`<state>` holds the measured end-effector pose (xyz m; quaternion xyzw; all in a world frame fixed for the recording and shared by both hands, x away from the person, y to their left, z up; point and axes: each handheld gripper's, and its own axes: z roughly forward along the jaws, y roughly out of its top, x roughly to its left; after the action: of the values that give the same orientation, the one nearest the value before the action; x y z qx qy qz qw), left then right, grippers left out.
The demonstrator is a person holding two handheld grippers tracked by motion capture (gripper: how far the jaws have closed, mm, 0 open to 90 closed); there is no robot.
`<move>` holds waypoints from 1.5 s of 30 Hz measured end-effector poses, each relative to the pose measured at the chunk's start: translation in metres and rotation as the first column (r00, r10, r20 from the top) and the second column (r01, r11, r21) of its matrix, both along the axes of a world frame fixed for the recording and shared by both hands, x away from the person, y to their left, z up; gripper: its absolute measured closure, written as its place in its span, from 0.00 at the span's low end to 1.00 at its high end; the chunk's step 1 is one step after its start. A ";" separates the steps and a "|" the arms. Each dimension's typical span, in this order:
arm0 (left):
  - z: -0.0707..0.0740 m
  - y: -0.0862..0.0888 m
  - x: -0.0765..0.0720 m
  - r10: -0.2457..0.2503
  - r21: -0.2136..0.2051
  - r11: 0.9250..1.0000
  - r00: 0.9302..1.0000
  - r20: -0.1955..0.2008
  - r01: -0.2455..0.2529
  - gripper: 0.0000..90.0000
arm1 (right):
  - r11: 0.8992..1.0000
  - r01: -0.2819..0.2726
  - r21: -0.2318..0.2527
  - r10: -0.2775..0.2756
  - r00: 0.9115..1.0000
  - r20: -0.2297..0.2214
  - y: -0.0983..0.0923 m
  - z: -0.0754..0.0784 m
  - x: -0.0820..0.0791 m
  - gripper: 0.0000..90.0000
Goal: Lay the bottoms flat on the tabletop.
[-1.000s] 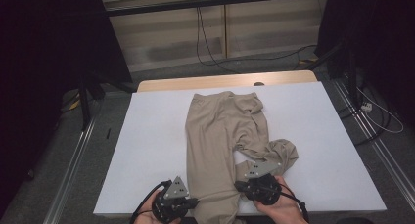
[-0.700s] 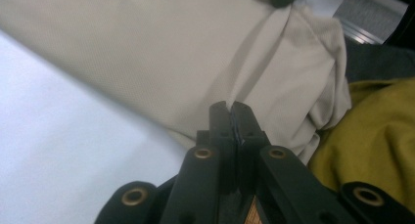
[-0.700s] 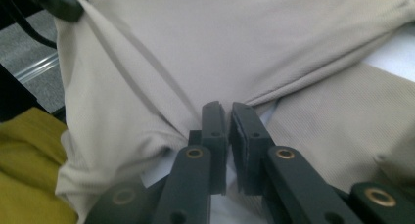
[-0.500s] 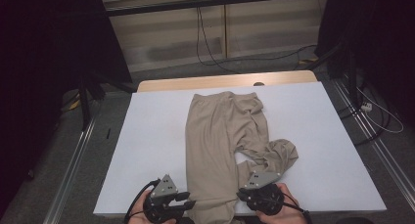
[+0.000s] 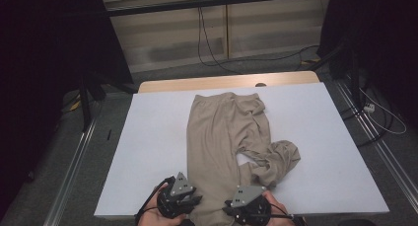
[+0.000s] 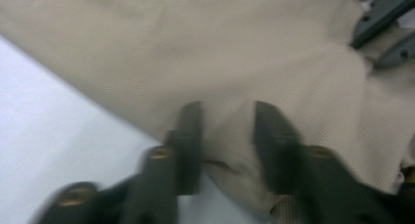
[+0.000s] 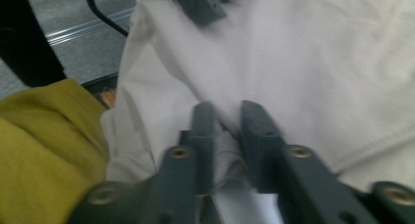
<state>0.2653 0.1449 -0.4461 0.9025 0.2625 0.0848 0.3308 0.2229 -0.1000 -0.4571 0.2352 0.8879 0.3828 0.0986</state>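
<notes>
A pair of beige trousers point(image 5: 217, 137) lies lengthwise on the white table top point(image 5: 148, 152), waist at the far end. The right-hand leg is crumpled into a heap point(image 5: 278, 162). Both grippers sit at the near hem of the flat leg. My left gripper point(image 5: 196, 200) comes in from the left; its jaws have just been closing, and the puckered hem cloth point(image 6: 227, 136) is pinched between them point(image 6: 227, 111). My right gripper point(image 5: 230, 206) faces it from the right. Its jaws have also just been closing, and stand narrow on a bunched fold of cloth point(image 7: 226, 111).
A wooden strip point(image 5: 222, 82) borders the table's far edge. Metal rails point(image 5: 74, 167) run along both sides on the grey floor, with cables point(image 5: 374, 112) at the right and behind. A yellow garment point(image 7: 44, 150) of the person is close beside the right gripper.
The right gripper has slid toward the near edge and to the left along the hem. The left gripper swung out to the left and came back. The trousers lie much as before.
</notes>
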 end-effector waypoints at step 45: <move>0.015 0.032 0.009 0.164 -0.195 0.970 0.984 0.069 -0.147 0.25 | 0.913 0.405 -0.054 -0.399 0.912 0.093 -0.072 -0.006 0.048 0.14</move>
<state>0.2747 0.1770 -0.4315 0.8392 0.3251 0.1232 0.4181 0.2712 -0.1716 -0.4635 0.3935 0.8291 0.3312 0.2192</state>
